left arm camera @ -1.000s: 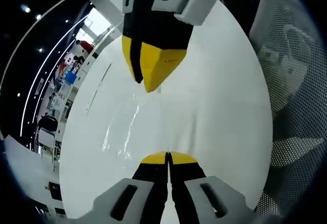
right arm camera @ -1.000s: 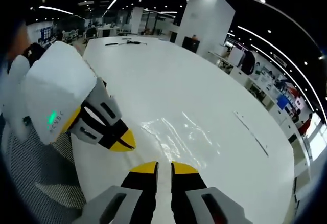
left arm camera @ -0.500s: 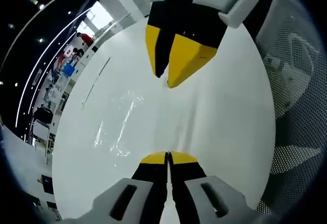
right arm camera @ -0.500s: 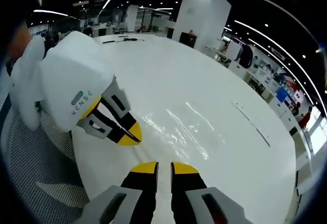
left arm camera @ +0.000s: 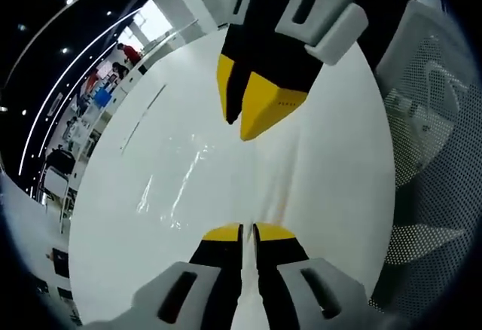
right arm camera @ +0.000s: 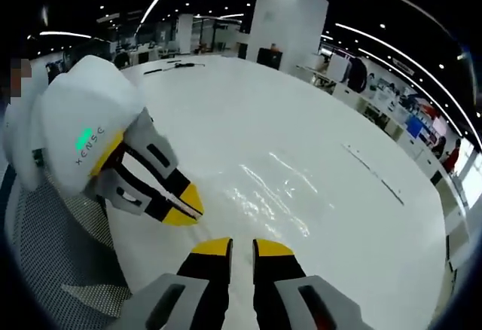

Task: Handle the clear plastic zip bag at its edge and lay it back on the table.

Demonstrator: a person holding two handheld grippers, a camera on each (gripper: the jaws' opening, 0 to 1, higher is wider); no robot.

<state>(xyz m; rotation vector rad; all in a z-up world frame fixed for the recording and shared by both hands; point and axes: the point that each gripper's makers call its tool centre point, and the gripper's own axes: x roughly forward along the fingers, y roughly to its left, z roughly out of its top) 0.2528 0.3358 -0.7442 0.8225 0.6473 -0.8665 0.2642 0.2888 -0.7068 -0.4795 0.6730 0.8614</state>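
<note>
Left hand-held gripper [left arm camera: 248, 231] shows a slim gap, right hand-held gripper [right arm camera: 242, 248] a wider one — neither grips anything. Clear zip bag [right arm camera: 273, 194] lies flat on the white surface [right arm camera: 248, 111] — task looks essentially finished.

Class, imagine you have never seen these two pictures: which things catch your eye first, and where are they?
First, the yellow-tipped black left gripper under its bulky white housing, low at the left of the right gripper view, jaws nearly closed. Beside it the clear plastic zip bag lies flat and glinting on the big white oval table. In the left gripper view, the yellow-tipped right gripper points down from the top, above the bag.
</note>
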